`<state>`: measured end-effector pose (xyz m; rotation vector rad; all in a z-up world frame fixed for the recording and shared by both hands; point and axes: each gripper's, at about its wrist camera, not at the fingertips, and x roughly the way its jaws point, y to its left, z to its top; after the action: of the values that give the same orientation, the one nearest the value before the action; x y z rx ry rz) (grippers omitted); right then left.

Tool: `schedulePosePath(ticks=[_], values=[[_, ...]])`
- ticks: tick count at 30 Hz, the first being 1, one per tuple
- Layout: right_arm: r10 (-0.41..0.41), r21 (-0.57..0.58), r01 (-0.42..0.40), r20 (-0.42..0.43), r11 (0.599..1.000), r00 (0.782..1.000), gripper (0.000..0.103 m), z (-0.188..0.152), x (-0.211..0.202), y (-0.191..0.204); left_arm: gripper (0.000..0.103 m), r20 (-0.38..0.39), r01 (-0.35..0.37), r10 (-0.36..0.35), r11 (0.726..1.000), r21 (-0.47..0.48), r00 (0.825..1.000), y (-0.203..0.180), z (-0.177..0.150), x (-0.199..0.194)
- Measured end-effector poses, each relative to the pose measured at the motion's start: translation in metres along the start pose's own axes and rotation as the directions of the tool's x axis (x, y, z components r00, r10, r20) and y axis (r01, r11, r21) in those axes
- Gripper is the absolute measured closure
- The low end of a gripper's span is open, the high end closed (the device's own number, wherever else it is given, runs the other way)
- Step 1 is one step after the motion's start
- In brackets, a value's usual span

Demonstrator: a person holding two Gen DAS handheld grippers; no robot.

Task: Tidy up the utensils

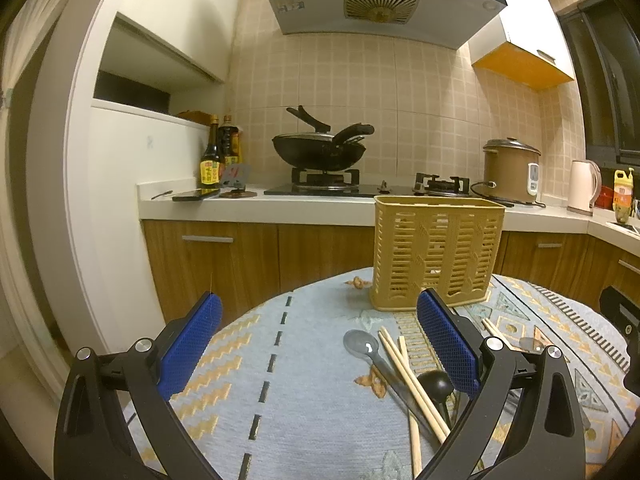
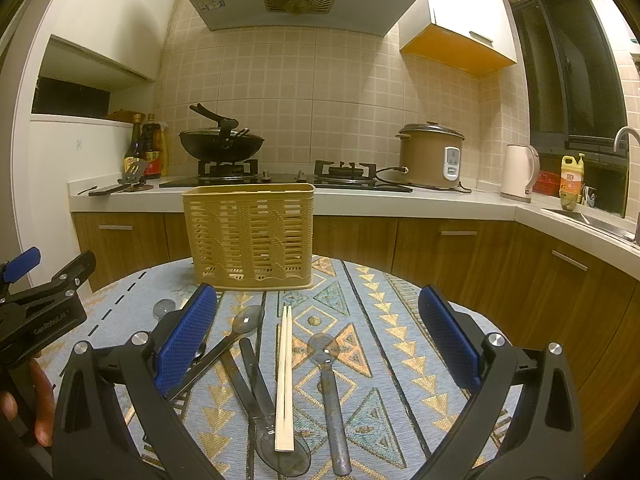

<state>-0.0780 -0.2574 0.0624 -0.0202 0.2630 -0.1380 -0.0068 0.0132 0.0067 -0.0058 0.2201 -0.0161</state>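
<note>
Left wrist view: the left tool (image 1: 318,344) hangs wide open and empty above the desk (image 1: 312,400). The basket (image 1: 436,252) stands upright at the far edge; near it, toward the camera, lie a spoon (image 1: 362,345) and chopsticks (image 1: 412,380), crossing.

Right wrist view: the right tool (image 2: 318,340) gapes wide, holding nothing. In front of the basket (image 2: 250,236) lie paired chopsticks (image 2: 285,376), spoons (image 2: 244,324) beside them.

I read one legible marking: "GenRobot.AI", pale lettering on the black body of the left gripper (image 2: 24,272), seen from the right wrist view. Labels on the sauce bottles (image 1: 210,170) and yellow detergent bottle (image 2: 572,182) are too blurred to read.
</note>
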Motion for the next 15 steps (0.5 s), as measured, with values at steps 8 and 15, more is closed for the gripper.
schedulePosePath(ticks=[8, 15], values=[[0.0, -0.003, 0.0, -0.005, 1.0, 1.0, 0.006, -0.001, 0.002, 0.003, 0.008, -0.002, -0.001, 0.001, 1.0, 0.001, 1.0, 0.0, 0.0, 0.0], [-0.006, 0.014, 0.006, -0.046, 1.0, 0.999, 0.006, -0.003, 0.01, 0.0, 0.008, -0.064, -0.009, 0.007, 1.0, -0.022, 0.998, 0.003, 0.001, 0.01]])
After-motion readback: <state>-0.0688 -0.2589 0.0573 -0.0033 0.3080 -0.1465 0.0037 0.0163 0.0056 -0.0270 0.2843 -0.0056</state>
